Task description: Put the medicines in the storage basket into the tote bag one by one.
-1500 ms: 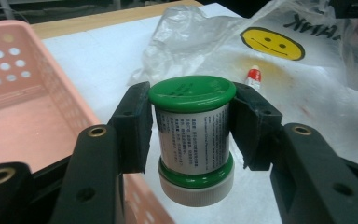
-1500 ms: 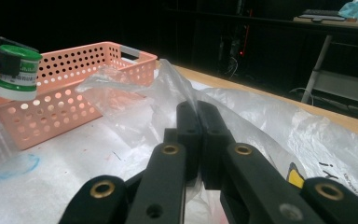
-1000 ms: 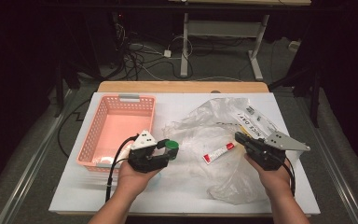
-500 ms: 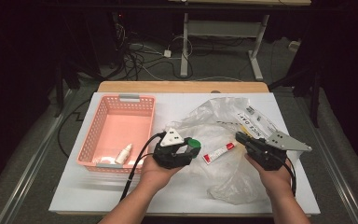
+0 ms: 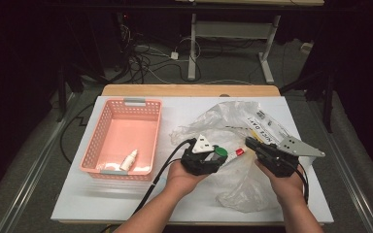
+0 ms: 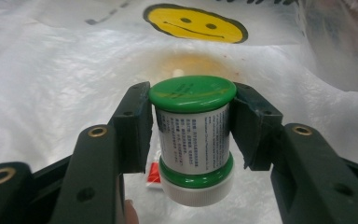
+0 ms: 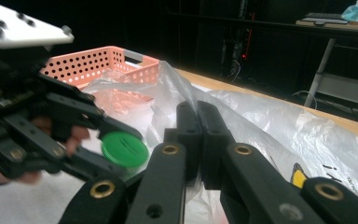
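Light falls from overhead onto the white desk (image 5: 126,204), leaving the room behind it almost black. The plastic bag (image 6: 51,84) glares pale. At nine o'clock in the right gripper view, the left gripper (image 7: 121,156) is motion-blurred.

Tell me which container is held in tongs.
The green-capped jar, clamped in the left tongs over the plastic bag; the small white dropper bottle lies in the pink basket.

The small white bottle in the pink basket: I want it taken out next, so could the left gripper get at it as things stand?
Probably not yet: the left gripper is shut on a green-capped jar. The white bottle itself lies uncovered in the open basket.
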### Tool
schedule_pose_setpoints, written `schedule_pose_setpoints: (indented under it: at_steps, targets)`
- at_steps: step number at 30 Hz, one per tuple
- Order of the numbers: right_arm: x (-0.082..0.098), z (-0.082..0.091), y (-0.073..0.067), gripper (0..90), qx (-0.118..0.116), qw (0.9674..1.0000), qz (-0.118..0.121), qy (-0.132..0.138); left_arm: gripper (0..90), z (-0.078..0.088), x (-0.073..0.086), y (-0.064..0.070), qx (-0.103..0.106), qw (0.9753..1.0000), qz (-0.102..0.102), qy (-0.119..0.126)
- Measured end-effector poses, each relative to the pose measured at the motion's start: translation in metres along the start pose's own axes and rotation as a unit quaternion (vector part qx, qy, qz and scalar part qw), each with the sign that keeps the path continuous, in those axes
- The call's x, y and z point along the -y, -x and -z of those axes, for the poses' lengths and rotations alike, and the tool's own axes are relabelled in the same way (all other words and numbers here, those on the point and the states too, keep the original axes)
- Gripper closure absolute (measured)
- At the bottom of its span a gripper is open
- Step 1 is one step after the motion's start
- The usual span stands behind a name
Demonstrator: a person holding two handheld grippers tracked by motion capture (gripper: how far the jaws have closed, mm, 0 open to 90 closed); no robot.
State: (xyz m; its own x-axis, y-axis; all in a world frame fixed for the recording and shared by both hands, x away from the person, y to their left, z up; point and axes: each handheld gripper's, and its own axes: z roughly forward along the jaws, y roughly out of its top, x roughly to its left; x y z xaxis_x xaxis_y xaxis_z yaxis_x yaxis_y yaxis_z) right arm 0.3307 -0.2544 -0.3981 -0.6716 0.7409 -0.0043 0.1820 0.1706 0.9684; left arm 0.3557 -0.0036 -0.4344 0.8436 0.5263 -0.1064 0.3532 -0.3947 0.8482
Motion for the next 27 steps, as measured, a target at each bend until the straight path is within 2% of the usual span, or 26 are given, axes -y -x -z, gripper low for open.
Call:
schedule_pose_setpoints:
  at_steps: [9, 12, 14, 18, 23, 27]
  targets:
    - [-0.001, 0.001, 0.001, 89.4, 0.0, 1.0, 0.001, 0.002, 50.5, -0.033, -0.001, 0.006, 0.014, 0.9998, -0.009, -0.006]
    - [-0.001, 0.001, 0.002, 89.4, 0.003, 1.0, -0.001, 0.003, 50.5, -0.042, -0.002, 0.007, 0.018, 0.9998, -0.005, -0.008]
    - [-0.001, 0.002, 0.002, 89.4, 0.002, 1.0, -0.001, 0.004, 50.5, -0.048, -0.002, 0.008, 0.021, 0.9997, -0.005, -0.007]
    - [-0.001, 0.003, 0.003, 89.4, 0.004, 1.0, -0.003, 0.005, 50.5, -0.058, -0.005, 0.012, 0.025, 0.9995, -0.018, -0.007]
    - [0.0, 0.004, 0.005, 89.4, 0.004, 1.0, -0.006, 0.005, 50.5, -0.071, -0.008, 0.015, 0.029, 0.9995, -0.015, 0.001]
    - [0.0, 0.004, 0.007, 89.4, 0.005, 0.9999, -0.008, 0.007, 50.5, -0.08, -0.007, 0.017, 0.03, 0.9994, -0.016, -0.002]
